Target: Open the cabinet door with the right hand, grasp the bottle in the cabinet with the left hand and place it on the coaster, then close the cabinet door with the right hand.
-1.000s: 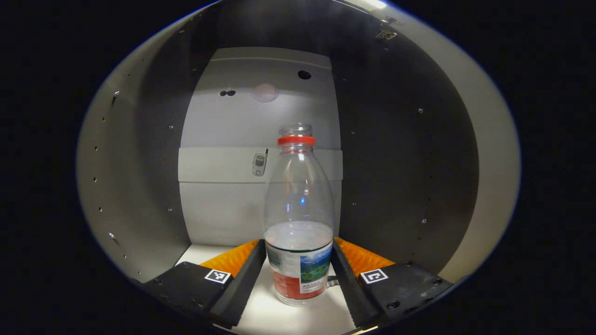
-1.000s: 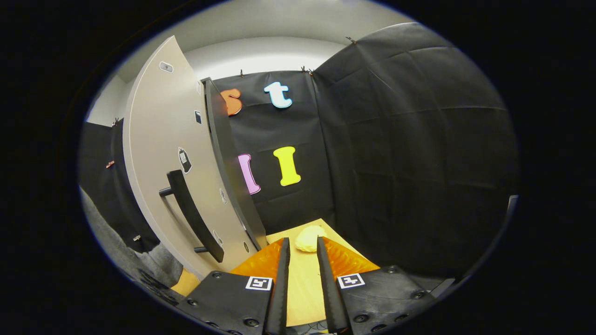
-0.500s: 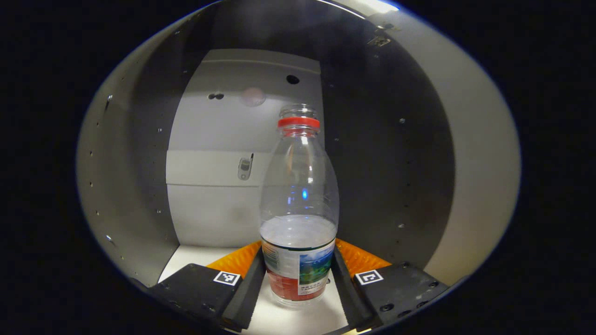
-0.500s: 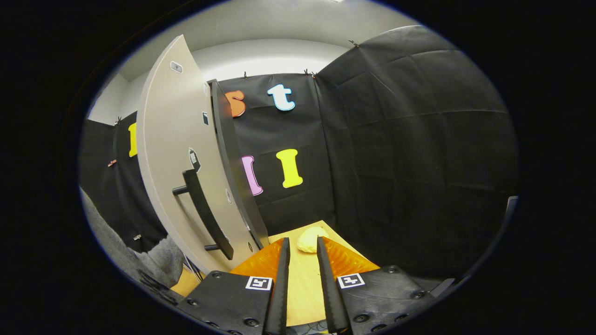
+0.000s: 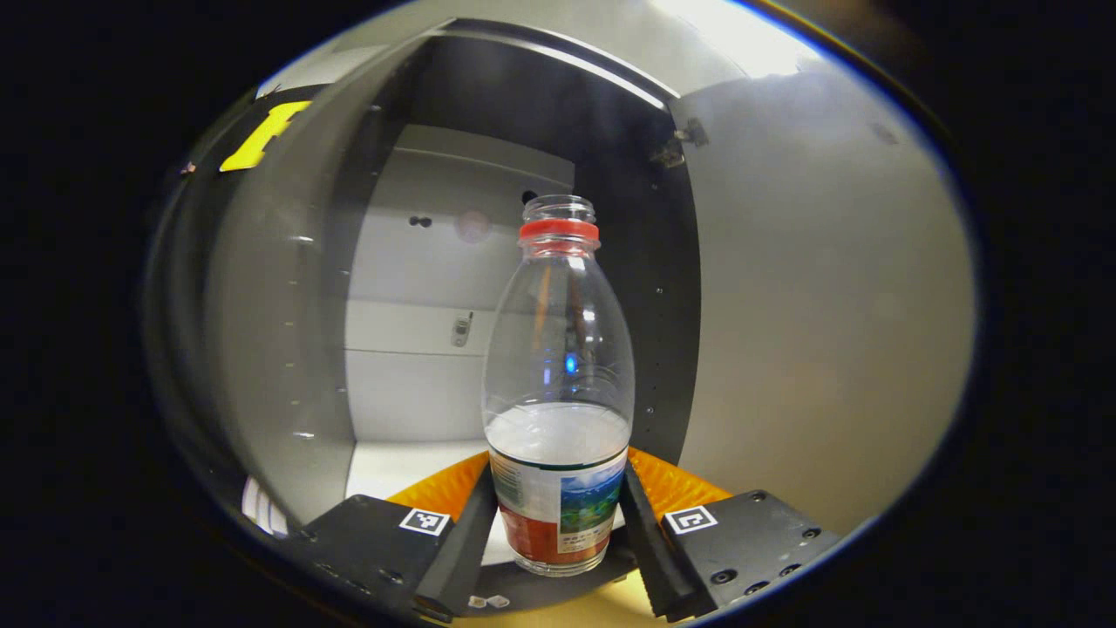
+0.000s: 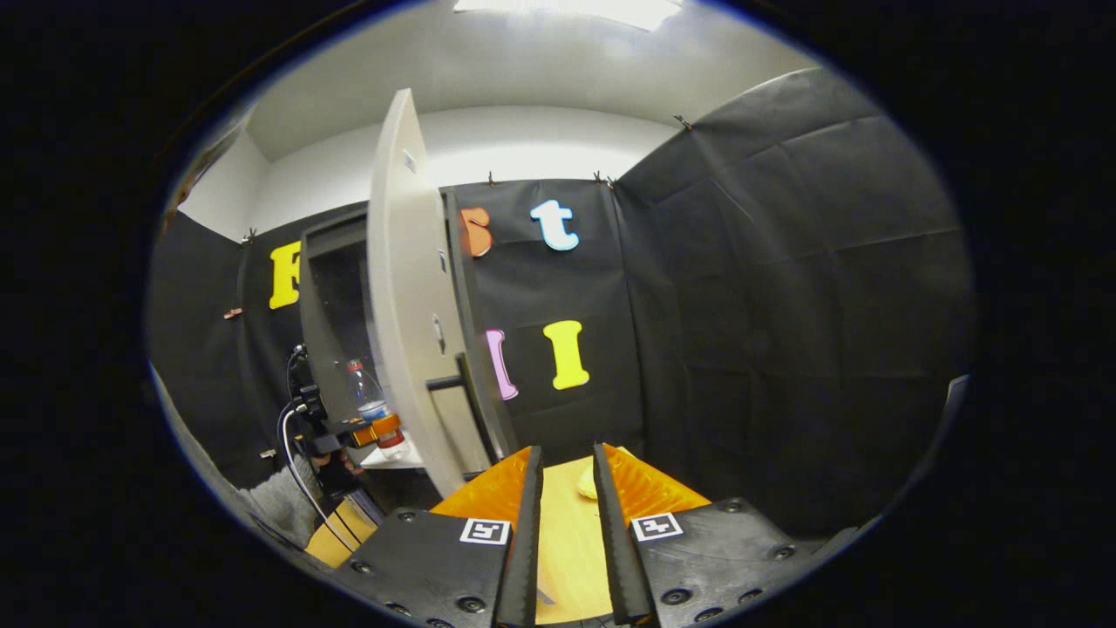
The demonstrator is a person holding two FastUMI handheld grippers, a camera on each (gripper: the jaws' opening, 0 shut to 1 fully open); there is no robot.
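Wooden tabletop (image 6: 567,558); pale yellow lump (image 6: 588,482) on it; grey sleeve (image 6: 277,501).

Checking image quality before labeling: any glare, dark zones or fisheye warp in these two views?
Left gripper view: ceiling glare top right, cabinet side walls dark, bottle sharp. Right gripper view: bright ceiling light at the top, cabinet door bowed by fisheye, cabinet interior dim.

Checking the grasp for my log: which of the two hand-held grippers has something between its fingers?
The left hand-held gripper: its fingers press both sides of the bottle at the label. The right hand-held gripper has nothing between its fingers, with bare table beyond.
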